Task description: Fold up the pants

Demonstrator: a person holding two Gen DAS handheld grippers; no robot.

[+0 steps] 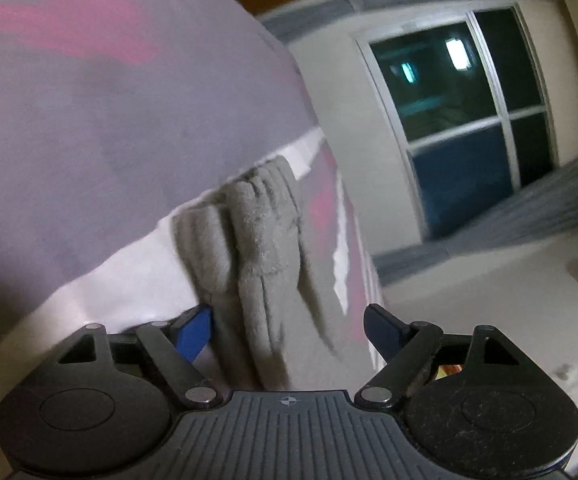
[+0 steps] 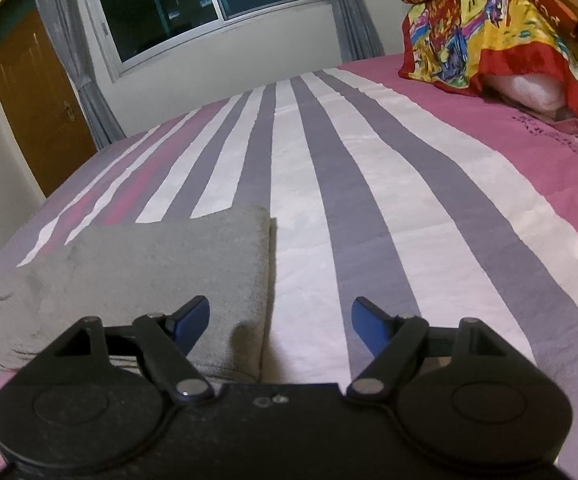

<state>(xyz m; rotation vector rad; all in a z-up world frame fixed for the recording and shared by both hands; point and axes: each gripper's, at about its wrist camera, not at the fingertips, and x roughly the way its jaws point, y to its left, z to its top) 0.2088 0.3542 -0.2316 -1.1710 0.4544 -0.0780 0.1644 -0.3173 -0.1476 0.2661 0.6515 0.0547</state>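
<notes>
Both the left gripper (image 1: 289, 330) and right gripper (image 2: 280, 320) have black linkage arms with silver pivot pins, round black hubs, and blue fingertips.

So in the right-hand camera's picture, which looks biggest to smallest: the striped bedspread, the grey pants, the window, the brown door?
1. Striped bedspread, filling most of the picture.
2. Grey pants, though they lie nearest the camera, which inflates them.
3. Window.
4. Brown door. Window and door look close in size, both far off and cropped or distorted, so that order is unsure.

Bed (image 2: 369, 160) with striped cover

Folded grey fleece pants (image 2: 149, 272) lie at its near left edge; covered pillows (image 2: 509, 40) occupy the far right corner.
</notes>
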